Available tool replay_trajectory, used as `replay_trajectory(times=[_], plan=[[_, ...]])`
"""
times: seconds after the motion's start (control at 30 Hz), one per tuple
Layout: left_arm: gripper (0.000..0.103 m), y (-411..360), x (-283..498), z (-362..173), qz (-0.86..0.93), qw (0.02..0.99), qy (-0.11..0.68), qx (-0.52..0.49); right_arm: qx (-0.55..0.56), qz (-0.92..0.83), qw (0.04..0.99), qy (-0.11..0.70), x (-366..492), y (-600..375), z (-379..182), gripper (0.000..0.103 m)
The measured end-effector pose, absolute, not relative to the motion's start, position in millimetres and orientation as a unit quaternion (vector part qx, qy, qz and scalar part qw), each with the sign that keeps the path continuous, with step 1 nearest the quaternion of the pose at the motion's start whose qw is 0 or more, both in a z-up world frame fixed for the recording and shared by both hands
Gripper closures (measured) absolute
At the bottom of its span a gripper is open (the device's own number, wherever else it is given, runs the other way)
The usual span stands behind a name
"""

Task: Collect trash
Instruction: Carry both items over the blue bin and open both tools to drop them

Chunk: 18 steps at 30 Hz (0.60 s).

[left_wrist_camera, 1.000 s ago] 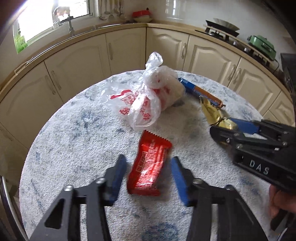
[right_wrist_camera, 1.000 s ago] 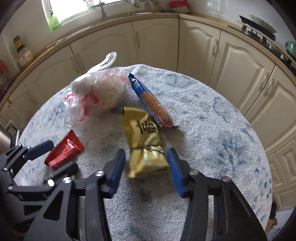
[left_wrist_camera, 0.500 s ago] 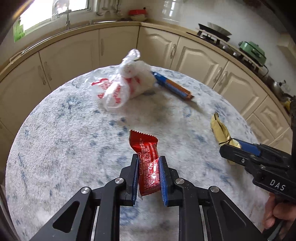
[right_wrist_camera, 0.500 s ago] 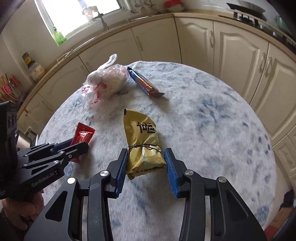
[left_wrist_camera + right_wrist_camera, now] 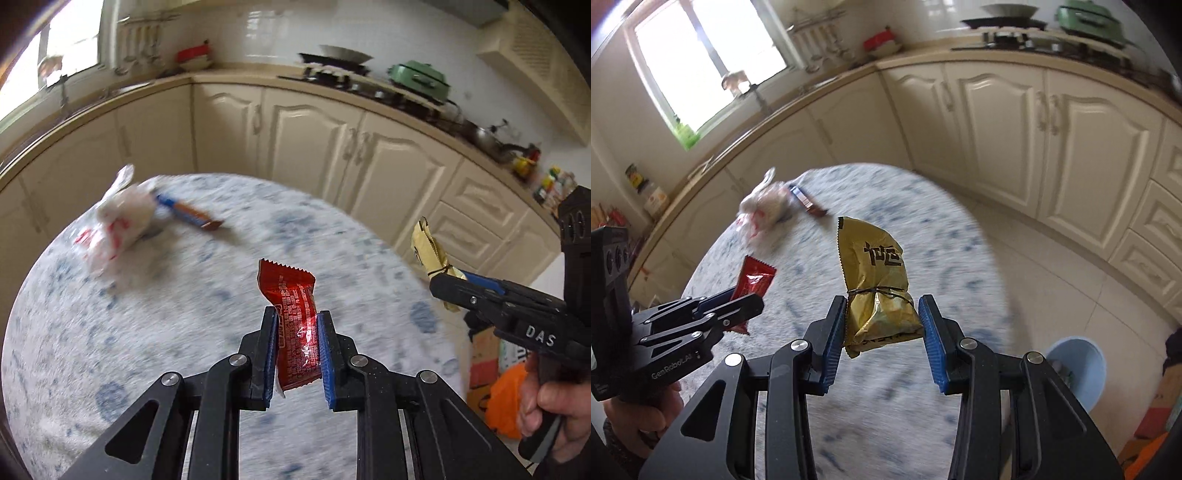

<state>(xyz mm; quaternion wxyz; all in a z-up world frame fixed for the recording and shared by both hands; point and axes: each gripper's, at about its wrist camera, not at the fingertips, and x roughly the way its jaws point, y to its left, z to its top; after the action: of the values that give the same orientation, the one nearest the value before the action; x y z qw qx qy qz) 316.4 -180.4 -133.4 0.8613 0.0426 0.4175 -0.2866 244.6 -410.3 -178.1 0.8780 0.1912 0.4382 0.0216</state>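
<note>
My left gripper [image 5: 297,317] is shut on a red snack wrapper [image 5: 286,284], held up off the round table [image 5: 110,332]. My right gripper [image 5: 882,306] is shut on a gold packet [image 5: 873,258] tied with a thin band, held above the table's edge. In the left wrist view the right gripper [image 5: 454,284] and the gold packet [image 5: 428,247] show at the right. The right wrist view has the left gripper [image 5: 738,299] and the red wrapper [image 5: 755,277] at the left. A white plastic bag [image 5: 118,218] and a blue-and-orange biscuit packet [image 5: 188,214] lie at the table's far side.
Cream kitchen cabinets [image 5: 314,140] curve round behind the table. On the tiled floor to the right stands a light blue bin [image 5: 1078,373]. An orange bag [image 5: 506,398] and a cardboard box lie on the floor beyond the table's right edge.
The left jaws closed on the red wrapper. Both grippers rose off the table with their wrappers and swung to the right, towards the table's edge.
</note>
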Motion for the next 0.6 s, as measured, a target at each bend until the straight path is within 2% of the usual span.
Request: replay_trajectory(times=[0.23, 0.6], plan=[[0.087, -272.3, 293.4, -113.5, -0.379, 0.837, 0.387, 0.076, 0.224, -0.082, 0.88, 0.411, 187.0, -503.6, -163.5, 0.063], [0.087, -416.7, 281.7, -140.7, -0.48, 0.772, 0.4, 0.115, 0.277, -0.229, 0.833, 0.421, 93.6, -623.2, -199.1, 0.063]])
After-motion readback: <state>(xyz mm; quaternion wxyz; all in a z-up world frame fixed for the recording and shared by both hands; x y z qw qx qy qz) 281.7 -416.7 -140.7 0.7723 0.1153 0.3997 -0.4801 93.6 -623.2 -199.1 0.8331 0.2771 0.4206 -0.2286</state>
